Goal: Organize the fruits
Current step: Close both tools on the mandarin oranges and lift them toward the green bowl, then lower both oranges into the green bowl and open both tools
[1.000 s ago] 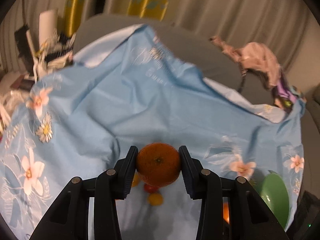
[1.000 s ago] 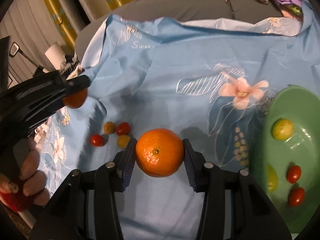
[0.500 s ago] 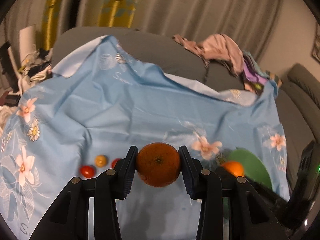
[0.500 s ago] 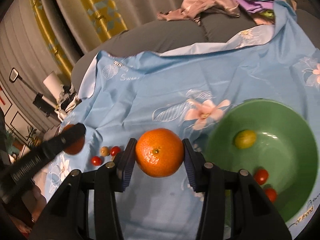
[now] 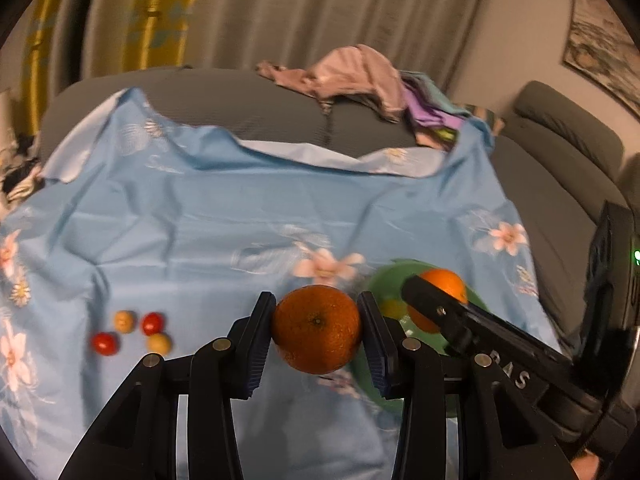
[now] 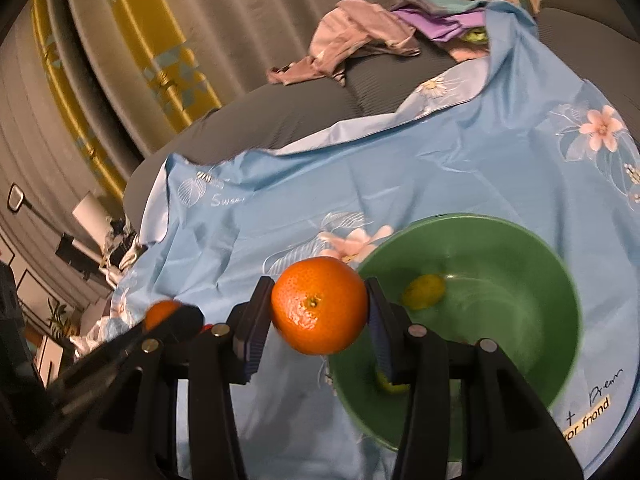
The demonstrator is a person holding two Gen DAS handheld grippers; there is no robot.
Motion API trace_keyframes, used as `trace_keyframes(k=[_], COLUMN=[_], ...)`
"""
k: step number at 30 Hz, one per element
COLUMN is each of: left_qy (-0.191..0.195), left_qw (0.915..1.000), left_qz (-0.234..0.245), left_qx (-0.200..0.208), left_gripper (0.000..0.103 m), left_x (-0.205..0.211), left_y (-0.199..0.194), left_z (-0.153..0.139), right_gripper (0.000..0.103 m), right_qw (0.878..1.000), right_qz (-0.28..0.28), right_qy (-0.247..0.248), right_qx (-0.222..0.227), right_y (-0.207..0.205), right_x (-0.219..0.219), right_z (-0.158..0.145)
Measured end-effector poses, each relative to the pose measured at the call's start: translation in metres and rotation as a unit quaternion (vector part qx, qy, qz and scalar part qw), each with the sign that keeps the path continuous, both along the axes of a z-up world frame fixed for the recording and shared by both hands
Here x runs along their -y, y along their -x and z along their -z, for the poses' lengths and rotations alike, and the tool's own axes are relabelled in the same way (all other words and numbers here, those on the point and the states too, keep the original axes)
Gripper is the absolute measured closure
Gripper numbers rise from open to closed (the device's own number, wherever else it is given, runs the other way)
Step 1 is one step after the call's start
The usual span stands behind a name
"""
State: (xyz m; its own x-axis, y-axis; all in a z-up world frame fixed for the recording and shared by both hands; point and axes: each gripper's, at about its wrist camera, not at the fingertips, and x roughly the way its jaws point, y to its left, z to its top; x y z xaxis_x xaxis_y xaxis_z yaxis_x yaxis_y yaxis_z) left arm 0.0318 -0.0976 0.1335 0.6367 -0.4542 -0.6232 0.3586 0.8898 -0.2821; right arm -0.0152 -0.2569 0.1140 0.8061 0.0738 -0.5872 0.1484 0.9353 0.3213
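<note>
My left gripper (image 5: 317,330) is shut on an orange (image 5: 316,328), held above the blue flowered cloth (image 5: 224,224) just left of the green bowl (image 5: 384,280). My right gripper (image 6: 319,312) is shut on a second orange (image 6: 319,306) over the near left rim of the green bowl (image 6: 540,248). In the left wrist view the right gripper (image 5: 436,300) with its orange (image 5: 446,282) shows over the bowl. A yellow-green fruit (image 6: 424,285) lies inside the bowl. Several cherry tomatoes (image 5: 152,323) lie on the cloth at the left.
The cloth covers a grey sofa (image 5: 260,108) with a heap of clothes (image 5: 352,76) on its back. Curtains (image 5: 280,12) hang behind. A sofa arm (image 5: 560,128) rises at the right. Clutter and a white roll (image 6: 90,212) stand beyond the cloth's left edge.
Both grippers have moved right toward the bowl with their oranges still held. The right gripper's orange now hangs over the bowl's rim, and the left one has come close beside it.
</note>
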Motion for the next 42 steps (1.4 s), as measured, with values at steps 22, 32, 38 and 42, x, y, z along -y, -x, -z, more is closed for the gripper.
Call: trace_keyframes(k=[22, 32, 38, 42], left_qy=[0.013, -0.018, -0.029, -0.029], left_qw=[0.9970, 0.9937, 0.9916, 0.9911], left_qz=[0.068, 0.102, 0.118, 0.120], left_qx=[-0.036, -0.041, -0.044, -0.050], left_gripper=[0.061, 0.061, 0.061, 0.061], left_x=[0.054, 0.088, 0.099, 0.100], left_y=[-0.007, -0.011, -0.006, -0.006], left_z=[0.019, 0.038, 0.043, 0.046], right_gripper=[0.057, 0.057, 0.057, 0.057], right_qw=[0.995, 0.990, 0.990, 0.989], right_qz=[0.099, 0.129, 0.128, 0.132], right_qy=[-0.021, -0.023, -0.026, -0.025], right_qx=[-0.027, -0.048, -0.060, -0.065], right_y=[0.018, 0.014, 0.011, 0.011], right_x=[0.066, 0.085, 0.087, 0.090], right_z=[0.014, 0.025, 0.031, 0.034])
